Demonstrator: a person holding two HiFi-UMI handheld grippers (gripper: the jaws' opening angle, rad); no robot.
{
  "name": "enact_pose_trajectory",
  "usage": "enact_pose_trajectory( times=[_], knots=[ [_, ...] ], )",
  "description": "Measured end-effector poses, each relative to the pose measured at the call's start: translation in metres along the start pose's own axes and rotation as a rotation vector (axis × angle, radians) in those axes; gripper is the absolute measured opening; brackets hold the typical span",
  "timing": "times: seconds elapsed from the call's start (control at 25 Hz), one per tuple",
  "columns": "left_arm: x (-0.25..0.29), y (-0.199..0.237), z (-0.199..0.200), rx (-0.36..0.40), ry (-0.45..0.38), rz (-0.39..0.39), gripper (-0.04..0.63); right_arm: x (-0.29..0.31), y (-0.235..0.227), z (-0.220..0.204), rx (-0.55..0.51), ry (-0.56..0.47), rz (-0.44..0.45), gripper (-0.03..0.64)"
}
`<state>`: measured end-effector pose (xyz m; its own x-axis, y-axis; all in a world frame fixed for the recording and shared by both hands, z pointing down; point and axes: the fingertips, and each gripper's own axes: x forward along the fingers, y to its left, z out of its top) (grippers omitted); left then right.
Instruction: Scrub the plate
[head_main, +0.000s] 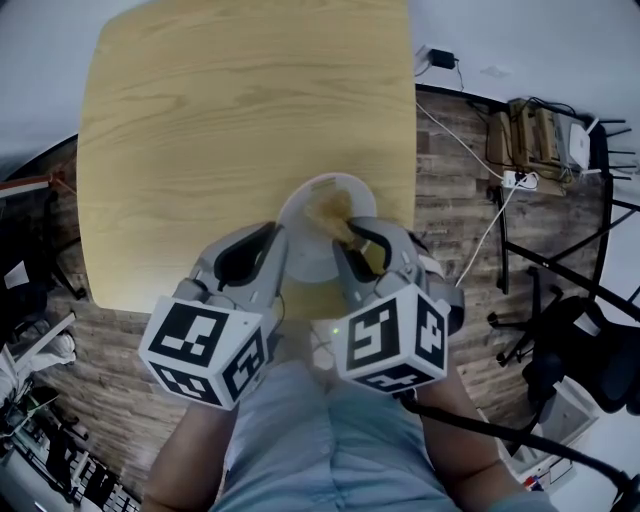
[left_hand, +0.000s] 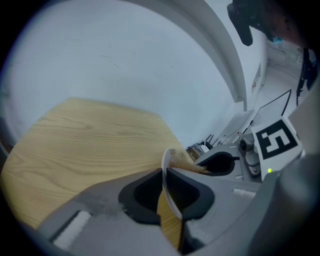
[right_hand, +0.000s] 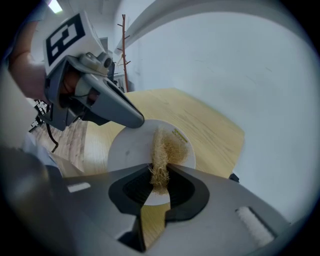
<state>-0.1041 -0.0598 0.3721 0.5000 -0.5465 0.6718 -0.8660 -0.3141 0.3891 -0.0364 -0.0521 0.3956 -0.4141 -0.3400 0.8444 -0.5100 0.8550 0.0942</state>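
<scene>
A white plate (head_main: 312, 243) is held tilted above the near edge of the wooden table (head_main: 200, 120). My left gripper (head_main: 277, 250) is shut on the plate's left rim (left_hand: 169, 187); the plate shows edge-on in the left gripper view. My right gripper (head_main: 350, 243) is shut on a straw-coloured fibrous scrubber (right_hand: 164, 156) that presses on the plate's face (right_hand: 130, 150). In the right gripper view the left gripper (right_hand: 132, 121) reaches the plate's upper left rim. The scrubber (head_main: 333, 210) lies over the plate's upper right part in the head view.
The table's right edge meets a wood-plank floor (head_main: 455, 190) with a white cable (head_main: 490, 225), a power strip (head_main: 520, 180) and boxes (head_main: 530, 130). A black chair base (head_main: 560, 330) stands at the right. My lap in grey cloth (head_main: 320, 440) is below the grippers.
</scene>
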Motion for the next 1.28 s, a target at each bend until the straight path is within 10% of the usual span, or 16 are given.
enact_pose_trajectory(
  times=[0.84, 1.28],
  knots=[
    [-0.003, 0.008, 0.000, -0.008, -0.003, 0.026, 0.048, -0.006, -0.004, -0.055, 0.059, 0.100, -0.005, 0.069],
    [0.002, 0.003, -0.002, -0.018, -0.006, 0.008, 0.048, -0.002, -0.001, -0.017, 0.004, 0.042, -0.002, 0.069]
  ],
)
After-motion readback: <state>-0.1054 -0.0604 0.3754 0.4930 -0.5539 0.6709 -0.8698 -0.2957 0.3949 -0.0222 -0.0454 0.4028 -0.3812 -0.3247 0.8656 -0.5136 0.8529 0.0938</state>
